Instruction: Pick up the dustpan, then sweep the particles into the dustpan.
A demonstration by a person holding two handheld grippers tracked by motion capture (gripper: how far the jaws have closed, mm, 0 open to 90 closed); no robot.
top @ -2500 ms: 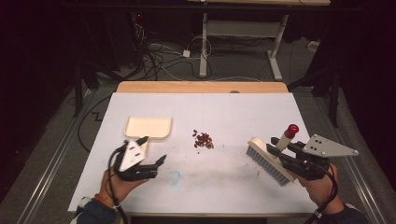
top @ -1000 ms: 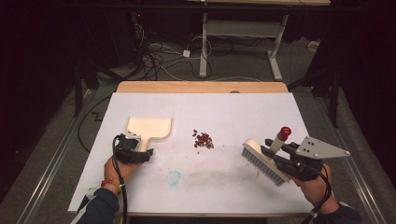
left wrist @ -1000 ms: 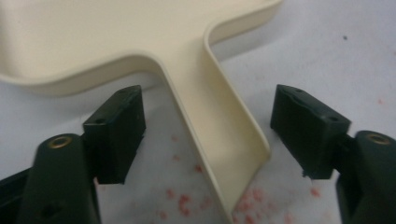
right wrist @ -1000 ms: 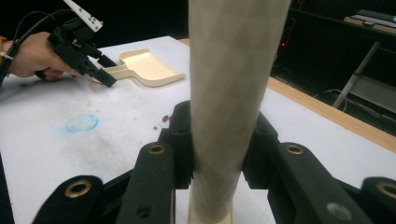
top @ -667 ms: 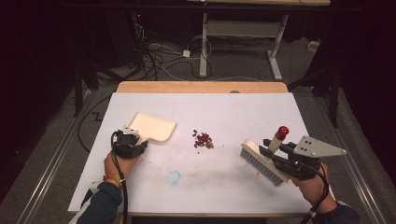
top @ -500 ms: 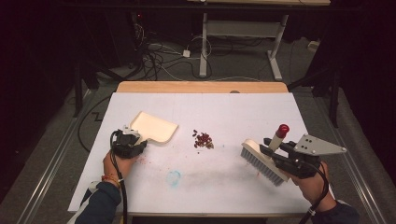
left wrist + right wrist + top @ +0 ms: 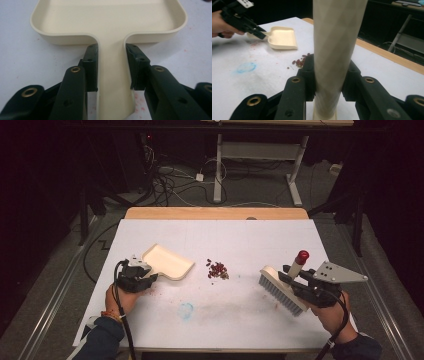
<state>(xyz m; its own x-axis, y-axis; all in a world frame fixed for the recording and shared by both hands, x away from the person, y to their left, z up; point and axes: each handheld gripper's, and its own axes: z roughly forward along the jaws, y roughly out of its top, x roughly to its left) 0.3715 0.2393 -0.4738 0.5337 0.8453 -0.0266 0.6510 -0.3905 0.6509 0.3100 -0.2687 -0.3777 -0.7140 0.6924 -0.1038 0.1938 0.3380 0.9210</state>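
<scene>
A cream dustpan (image 7: 167,261) lies on the white table cover (image 7: 250,235) at the left, its mouth turned toward a small pile of dark red beans (image 7: 217,270). My left gripper (image 7: 149,272) is shut on the dustpan's flat handle; both pads press its sides in the left gripper view, where the left gripper (image 7: 112,67) holds the dustpan (image 7: 110,20). At the right, my right gripper (image 7: 292,276) is shut on the round handle of a hand brush (image 7: 280,290), bristles tilted down toward the table. In the right gripper view, the brush handle (image 7: 334,50) stands between the jaws of the right gripper (image 7: 328,75), with beans (image 7: 298,62) beyond.
A blue smear (image 7: 186,310) and faint reddish marks stain the cover near the front. A wooden strip (image 7: 215,213) edges the table's far side. Cables (image 7: 170,175) and a desk frame (image 7: 295,185) lie on the dark floor behind.
My left gripper moved up to the dustpan's handle and closed on it, and the pan swung so that its mouth faces the beans. The right gripper with the brush has barely shifted.
</scene>
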